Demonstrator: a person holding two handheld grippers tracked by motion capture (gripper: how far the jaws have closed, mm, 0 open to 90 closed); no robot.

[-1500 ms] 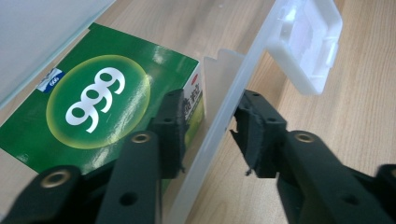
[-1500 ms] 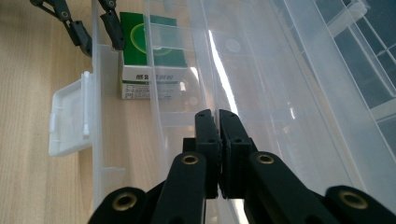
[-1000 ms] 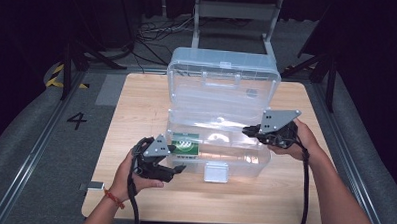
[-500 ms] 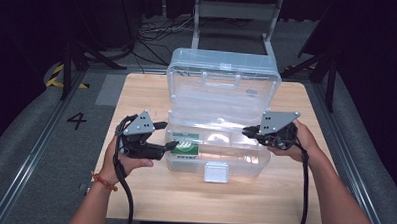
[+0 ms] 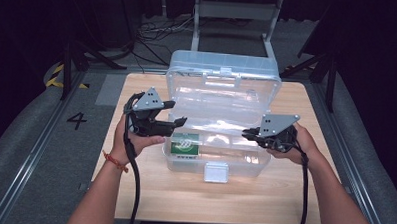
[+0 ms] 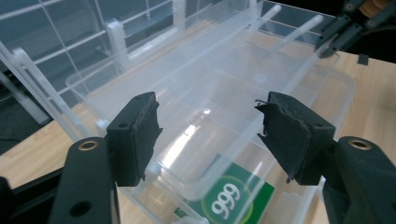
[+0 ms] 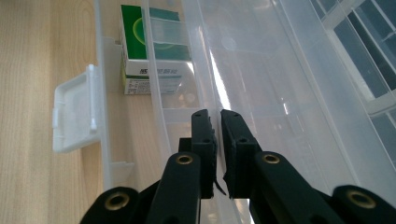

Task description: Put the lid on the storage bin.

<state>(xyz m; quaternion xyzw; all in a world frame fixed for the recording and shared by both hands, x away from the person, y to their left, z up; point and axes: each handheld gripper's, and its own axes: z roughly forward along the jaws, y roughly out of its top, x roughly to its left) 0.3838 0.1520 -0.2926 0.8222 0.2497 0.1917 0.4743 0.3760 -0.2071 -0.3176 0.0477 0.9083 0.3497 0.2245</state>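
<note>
- Since the earlier high-view frames, the left gripper (image 5: 178,122) has risen from the table's front edge to the left end of the clear plastic box (image 5: 215,160), and its jaws have just been closing a little, with nothing pinched between them.
- That box sits mid-table with its lid (image 5: 222,78) standing open behind it; an inner clear tray (image 7: 261,88) lies across the upper part of the tub.
- In the right gripper view, the right gripper (image 7: 218,122) is clenched on a thin edge of this tray, its pads almost meeting around the plastic; the high view places it at the box's right end (image 5: 245,134) but hides that pinch.
- A green packet (image 5: 185,143) rests in the left front part of the tub, under the tray's near end as best I can tell through the plastic.
- The left gripper view shows white "999" lettering on the packet (image 6: 233,198), and pads (image 6: 135,135) spread apart above the tray, touching nothing.
- The right gripper view shows the packet's white printed side (image 7: 154,77), and the box's white latch (image 7: 74,112) hanging open on the front wall.
- The latch appears in the high view as a small square flap (image 5: 217,171) over the wooden table (image 5: 208,202).
</note>
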